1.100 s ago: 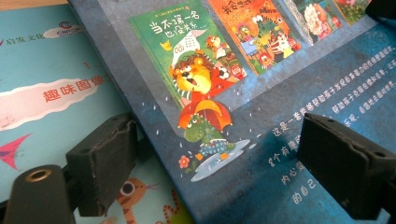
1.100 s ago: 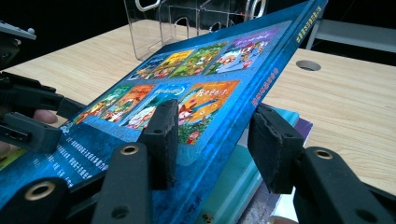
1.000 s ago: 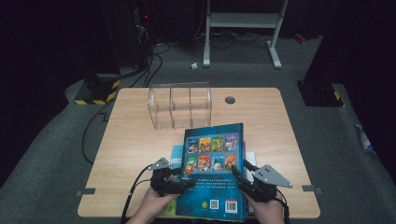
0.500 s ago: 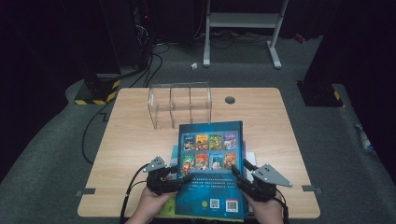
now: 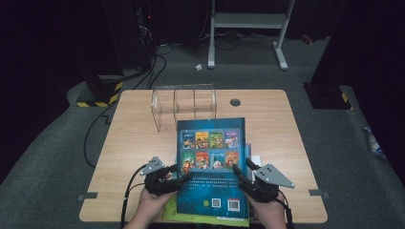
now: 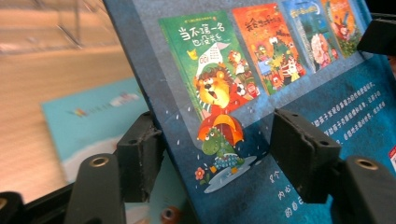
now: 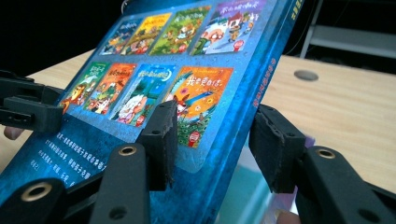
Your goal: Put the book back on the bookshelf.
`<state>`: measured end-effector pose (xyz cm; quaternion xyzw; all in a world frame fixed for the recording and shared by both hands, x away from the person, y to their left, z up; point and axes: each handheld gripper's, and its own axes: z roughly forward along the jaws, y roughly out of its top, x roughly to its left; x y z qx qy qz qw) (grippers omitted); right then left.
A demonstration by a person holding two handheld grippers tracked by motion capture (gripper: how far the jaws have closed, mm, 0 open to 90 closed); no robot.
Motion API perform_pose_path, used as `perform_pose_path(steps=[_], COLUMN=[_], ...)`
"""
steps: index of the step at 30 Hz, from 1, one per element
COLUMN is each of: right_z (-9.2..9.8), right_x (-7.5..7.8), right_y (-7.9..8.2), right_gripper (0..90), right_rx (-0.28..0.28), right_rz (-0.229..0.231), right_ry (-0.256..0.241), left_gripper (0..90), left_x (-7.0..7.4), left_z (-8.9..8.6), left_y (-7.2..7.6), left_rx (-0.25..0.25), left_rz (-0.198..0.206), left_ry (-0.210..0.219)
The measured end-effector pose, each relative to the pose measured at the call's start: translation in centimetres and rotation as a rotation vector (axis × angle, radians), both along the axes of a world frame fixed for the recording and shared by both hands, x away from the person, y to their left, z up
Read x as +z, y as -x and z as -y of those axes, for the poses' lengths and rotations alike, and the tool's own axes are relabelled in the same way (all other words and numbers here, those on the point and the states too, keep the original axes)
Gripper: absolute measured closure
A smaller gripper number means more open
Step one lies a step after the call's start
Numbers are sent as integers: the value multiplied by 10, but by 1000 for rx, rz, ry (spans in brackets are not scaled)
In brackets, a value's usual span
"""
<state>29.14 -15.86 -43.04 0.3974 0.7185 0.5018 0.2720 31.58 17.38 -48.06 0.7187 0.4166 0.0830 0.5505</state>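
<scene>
A blue picture book [image 5: 210, 167] with small cover pictures on its back is held off the table, its far edge tilted up. My left gripper [image 5: 179, 177] is shut on the book's left edge, and my right gripper [image 5: 240, 177] is shut on the right edge by the spine. In the left gripper view the black jaws of the left gripper [image 6: 219, 144] straddle the book [image 6: 224, 93], one behind it and one on the cover. The right gripper [image 7: 215, 140] clamps the book [image 7: 187, 60] the same way in its own view.
More thin books lie on the table under the lifted one, a green one [image 5: 172, 210] and a teal one [image 6: 88, 126]. A clear plastic divider rack [image 5: 184, 107] stands at the back of the wooden table [image 5: 272, 124], near a round cable hole [image 5: 234, 102].
The book has risen a little between both grippers, and its far edge now reaches closer to the clear rack. The hands have barely shifted.
</scene>
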Motion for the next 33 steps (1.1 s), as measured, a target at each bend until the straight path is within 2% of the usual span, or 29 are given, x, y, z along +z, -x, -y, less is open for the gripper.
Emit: perform_pose_path(steps=[2,6,10,14,16,17,19,22,28,33], right_z=[-3,-15,-26,-41,-45,-53,-56,-73,-88,-99], right_x=[2,7,13,21,23,26,27,31,35,38], right_y=[-1,-7,-15,-20,-21,-23,-25,-28,-31,-33], right_gripper=[526,523,524,526,526,526,527,531,541,543], right_rx=[2,-1,-4,14,18,23,28,48,72,91], right_rz=[5,6,-15,-13,-11,-16,-17,-3,10,18], right_ry=[2,4,-4,-32,-30,-24,-24,-22,-31,-40], left_gripper=[371,389,411,455,461,471,474,484,511,514], left_x=[3,6,10,12,12,13,15,18,20,22], left_z=[-5,-14,-23,-38,-46,-49,-56,-69,-82,-88], left_y=[-1,-4,-10,-10,-9,-9,-9,-7,-4,-1], left_rx=[13,28,43,72,84,92,112,151,192,233], left_rz=[14,14,15,50,63,67,77,103,132,163], left_ry=[-5,-6,-12,3,5,4,-7,-26,-39,-70])
